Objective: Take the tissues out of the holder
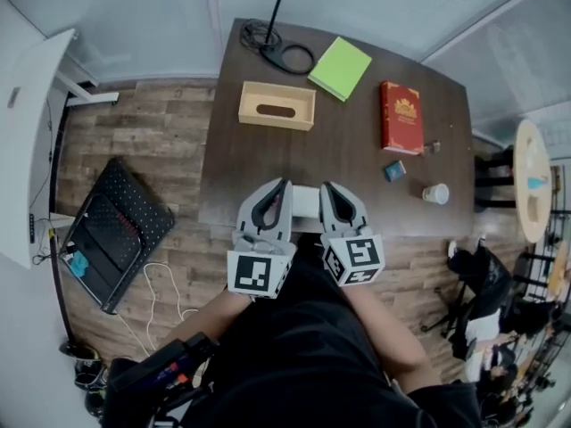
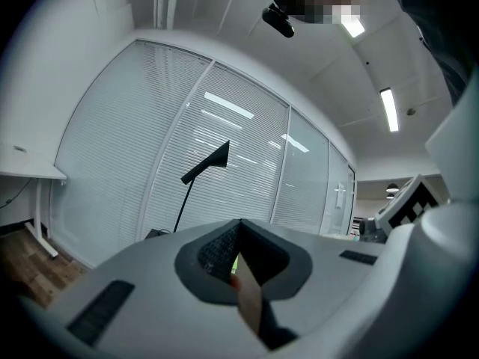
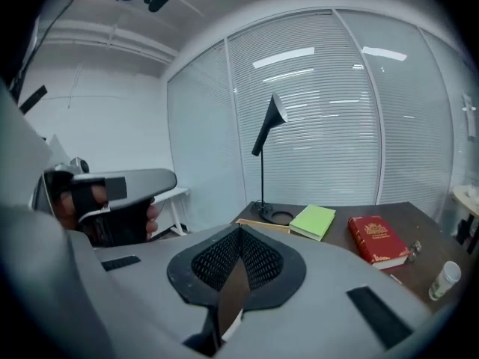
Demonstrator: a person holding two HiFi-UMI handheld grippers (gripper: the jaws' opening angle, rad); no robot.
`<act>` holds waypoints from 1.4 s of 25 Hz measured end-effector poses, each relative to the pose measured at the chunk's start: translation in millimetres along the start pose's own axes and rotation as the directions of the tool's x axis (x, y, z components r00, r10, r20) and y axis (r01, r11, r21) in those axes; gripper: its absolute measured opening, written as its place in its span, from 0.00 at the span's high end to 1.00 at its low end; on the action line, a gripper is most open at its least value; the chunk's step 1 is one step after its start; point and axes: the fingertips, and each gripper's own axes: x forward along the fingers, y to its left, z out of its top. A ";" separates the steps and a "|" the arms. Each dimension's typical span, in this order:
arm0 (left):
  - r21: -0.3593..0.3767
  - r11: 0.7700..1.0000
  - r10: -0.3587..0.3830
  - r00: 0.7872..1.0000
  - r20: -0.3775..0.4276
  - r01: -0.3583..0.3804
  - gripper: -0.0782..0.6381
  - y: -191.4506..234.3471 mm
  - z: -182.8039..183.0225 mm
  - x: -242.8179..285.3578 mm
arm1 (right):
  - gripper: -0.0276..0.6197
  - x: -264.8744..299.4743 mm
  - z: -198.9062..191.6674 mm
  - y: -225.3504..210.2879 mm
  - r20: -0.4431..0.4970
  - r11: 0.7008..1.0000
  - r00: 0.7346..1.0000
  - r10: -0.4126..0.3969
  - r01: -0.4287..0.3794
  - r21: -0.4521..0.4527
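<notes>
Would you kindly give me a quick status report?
Left claw, right claw shut, empty. Light wooden tissue holder far across dark table. Nothing between.

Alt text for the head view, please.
The left gripper and right gripper, both shut, are side by side at the near edge of a dark wooden table. Farther back: a light wooden tissue holder, green notebook, red book.

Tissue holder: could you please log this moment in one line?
left claw: shut, empty | right claw: shut, empty | tissue holder: on table, beyond claws
</notes>
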 end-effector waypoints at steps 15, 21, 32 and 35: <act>0.121 0.993 -0.010 1.000 -0.007 0.011 0.89 -71.0 3.5 -7.6 | 0.94 -55.5 29.0 -33.1 0.194 0.996 0.981 -0.027 0.010 0.088; 0.138 0.990 -0.022 1.000 -0.017 0.024 0.89 -107.6 -8.3 -9.6 | 0.94 -91.2 33.6 -46.8 0.249 0.999 0.968 -0.040 0.031 0.039; 0.170 0.985 0.004 1.000 -0.023 0.000 0.89 -147.2 -23.5 -36.8 | 0.94 -144.2 21.5 -55.3 0.262 0.999 0.964 -0.038 0.036 0.014; 0.154 0.988 0.024 1.000 -0.014 -0.022 0.89 -152.7 -24.5 -45.7 | 0.94 -152.5 18.7 -53.4 0.255 1.000 0.967 -0.026 0.026 0.002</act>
